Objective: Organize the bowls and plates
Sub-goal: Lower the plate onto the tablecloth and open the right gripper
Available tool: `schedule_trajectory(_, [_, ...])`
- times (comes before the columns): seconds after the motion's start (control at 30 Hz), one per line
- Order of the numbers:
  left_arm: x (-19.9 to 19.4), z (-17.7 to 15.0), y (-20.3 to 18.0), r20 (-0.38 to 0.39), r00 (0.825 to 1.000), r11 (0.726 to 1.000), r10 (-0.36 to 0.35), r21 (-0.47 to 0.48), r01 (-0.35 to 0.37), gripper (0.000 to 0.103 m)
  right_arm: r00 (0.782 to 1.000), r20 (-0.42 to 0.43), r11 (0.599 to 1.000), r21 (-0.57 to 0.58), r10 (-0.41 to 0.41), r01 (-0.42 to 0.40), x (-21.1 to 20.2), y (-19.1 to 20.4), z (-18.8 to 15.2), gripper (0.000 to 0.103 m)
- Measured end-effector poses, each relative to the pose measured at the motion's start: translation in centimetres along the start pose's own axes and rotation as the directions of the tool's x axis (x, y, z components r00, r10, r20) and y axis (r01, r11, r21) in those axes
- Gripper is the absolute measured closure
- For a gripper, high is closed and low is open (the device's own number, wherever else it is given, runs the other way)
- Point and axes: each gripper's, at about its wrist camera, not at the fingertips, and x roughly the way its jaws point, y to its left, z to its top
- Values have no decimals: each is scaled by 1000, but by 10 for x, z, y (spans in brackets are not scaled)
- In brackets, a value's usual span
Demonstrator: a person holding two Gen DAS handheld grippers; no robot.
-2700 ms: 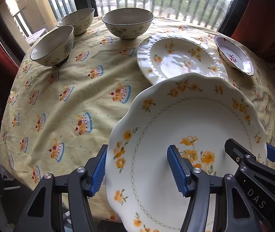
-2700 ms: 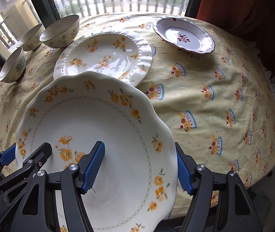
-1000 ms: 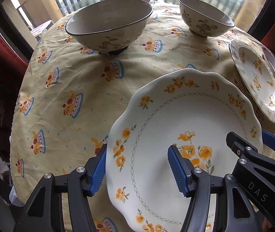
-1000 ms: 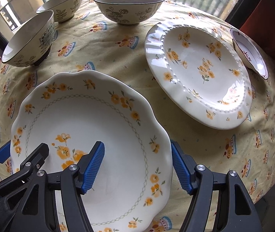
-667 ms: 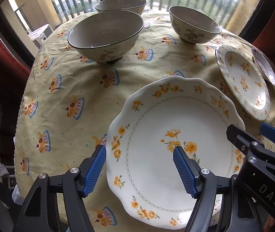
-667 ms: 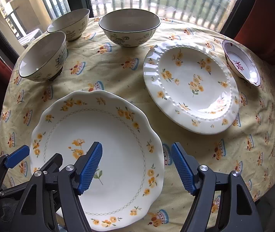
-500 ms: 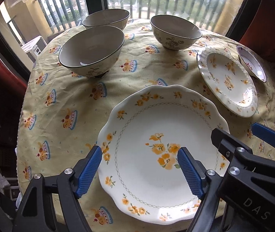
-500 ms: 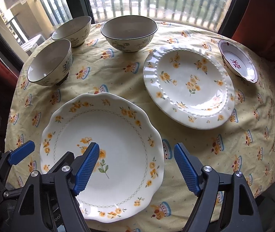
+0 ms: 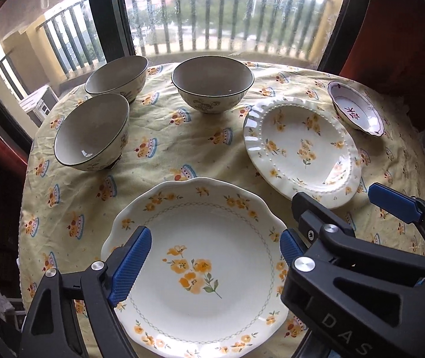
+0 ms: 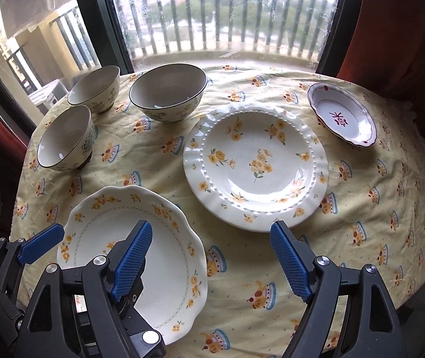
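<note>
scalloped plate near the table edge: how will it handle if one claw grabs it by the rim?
The scalloped plate looks glazed and glossy, so blue pads would probably slip on the rim. It seems rigid ceramic: no flex, likely to chip or break if dropped. It is wide and shallow, lying flat on the tablecloth by the near edge; a one-sided rim grip would probably tilt it.

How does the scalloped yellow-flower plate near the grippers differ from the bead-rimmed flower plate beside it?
The scalloped yellow-flower plate has a wavy edge and a thin chain ring; the bead-rimmed flower plate has a fluted rim with raised dots. The scalloped one lies nearer the cameras. Both are white, yellow-flowered, empty, and flat on the tablecloth.
</note>
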Motion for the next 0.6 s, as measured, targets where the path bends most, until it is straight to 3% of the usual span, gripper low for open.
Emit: schedule_trajectory(0.6, [48, 61, -62, 12, 999, 997, 51, -54, -50, 14, 998, 68, 1000, 22, -2, 0, 33, -89, 55, 19])
